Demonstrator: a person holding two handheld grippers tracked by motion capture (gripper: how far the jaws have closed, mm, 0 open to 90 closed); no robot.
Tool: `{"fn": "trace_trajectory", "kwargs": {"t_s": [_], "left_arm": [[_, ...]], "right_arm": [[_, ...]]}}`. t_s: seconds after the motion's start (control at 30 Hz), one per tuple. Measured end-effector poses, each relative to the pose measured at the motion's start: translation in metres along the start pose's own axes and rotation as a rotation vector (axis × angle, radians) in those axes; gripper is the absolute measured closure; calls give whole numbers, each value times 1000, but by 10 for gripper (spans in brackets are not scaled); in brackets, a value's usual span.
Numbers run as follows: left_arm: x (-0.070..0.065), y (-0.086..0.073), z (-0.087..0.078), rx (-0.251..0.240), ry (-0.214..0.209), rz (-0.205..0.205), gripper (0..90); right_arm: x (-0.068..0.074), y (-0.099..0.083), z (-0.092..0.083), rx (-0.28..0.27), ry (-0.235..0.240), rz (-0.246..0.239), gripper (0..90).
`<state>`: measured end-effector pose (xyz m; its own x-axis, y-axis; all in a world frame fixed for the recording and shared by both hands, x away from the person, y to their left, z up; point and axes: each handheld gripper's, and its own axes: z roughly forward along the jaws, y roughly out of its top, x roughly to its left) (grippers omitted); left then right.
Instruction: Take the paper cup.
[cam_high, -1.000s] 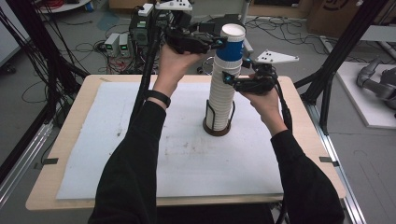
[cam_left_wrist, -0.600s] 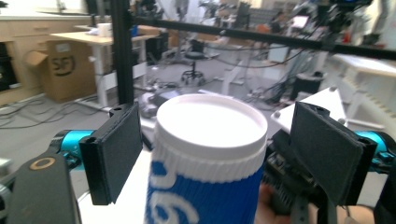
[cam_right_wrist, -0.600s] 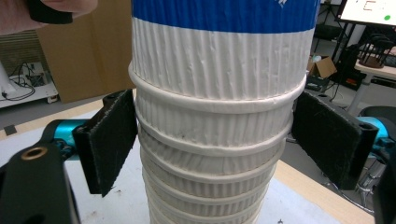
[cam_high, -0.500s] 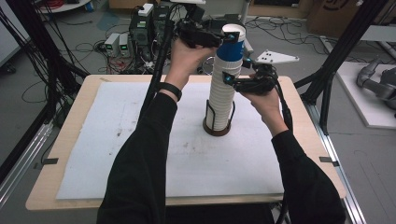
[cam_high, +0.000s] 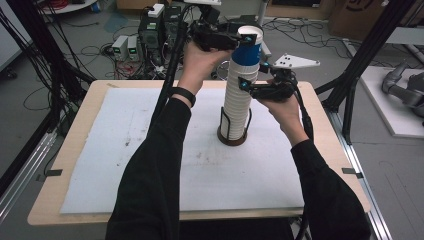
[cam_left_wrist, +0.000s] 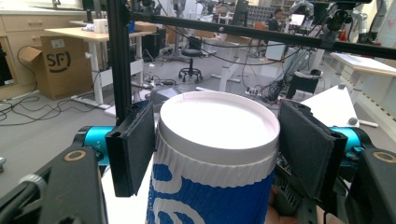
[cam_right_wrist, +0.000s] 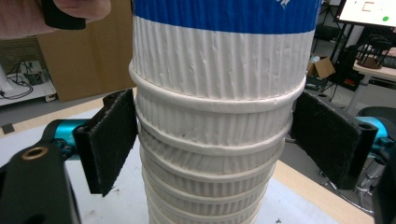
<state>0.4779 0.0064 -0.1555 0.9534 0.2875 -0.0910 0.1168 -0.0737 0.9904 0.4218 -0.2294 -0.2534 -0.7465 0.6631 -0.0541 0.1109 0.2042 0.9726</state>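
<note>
- The table (cam_high: 90, 150) carries a white mat, and on it a dark wire holder (cam_high: 234, 134) with a tall stack of ribbed white paper cups (cam_high: 237, 100) standing upright in it, a little right of the middle.
- On top of that stack sits the blue-banded cup (cam_high: 248, 47), nested into the rest; that is the one I am after.
- My right gripper (cam_high: 250, 87) brackets the white stack just under the blue band. In its own view its pads (cam_right_wrist: 109, 135) sit at the rims, but I can't tell whether they press, so I treat it as a steadying hand.
- My left gripper (cam_high: 239, 36) has just been closing, and its pads (cam_left_wrist: 135, 144) now clamp the blue cup just below the rim.
- I judge the cup light and thin-walled: it will dent under a hard squeeze.
- The rolled rim is its stiffest part, so the grip belongs right under it.
- The ribbed sleeve should give good friction, though nested cups tend to stick.
</note>
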Motion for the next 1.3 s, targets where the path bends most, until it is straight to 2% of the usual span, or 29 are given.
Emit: {"fn": "trace_trajectory", "kwargs": {"t_s": [0.3,0.7,0.83,0.97,1.07,1.3], "left_arm": [[-1,3,0,4,10,14,301],[-3,19,-13,-80,21,26,304],[-6,29,-16,-86,20,34,305],[-15,46,-18,-92,24,69,305],[-18,52,-20,-90,28,86,305],[-27,67,-27,-119,27,114,305]], "right_arm": [[0,0,0,-1,-3,1,159],[0,0,0,2,-2,0,159],[0,0,0,1,-3,-1,159],[0,0,0,1,-2,-1,160],[0,0,0,0,-1,1,159],[1,0,0,4,0,3,160]]}}
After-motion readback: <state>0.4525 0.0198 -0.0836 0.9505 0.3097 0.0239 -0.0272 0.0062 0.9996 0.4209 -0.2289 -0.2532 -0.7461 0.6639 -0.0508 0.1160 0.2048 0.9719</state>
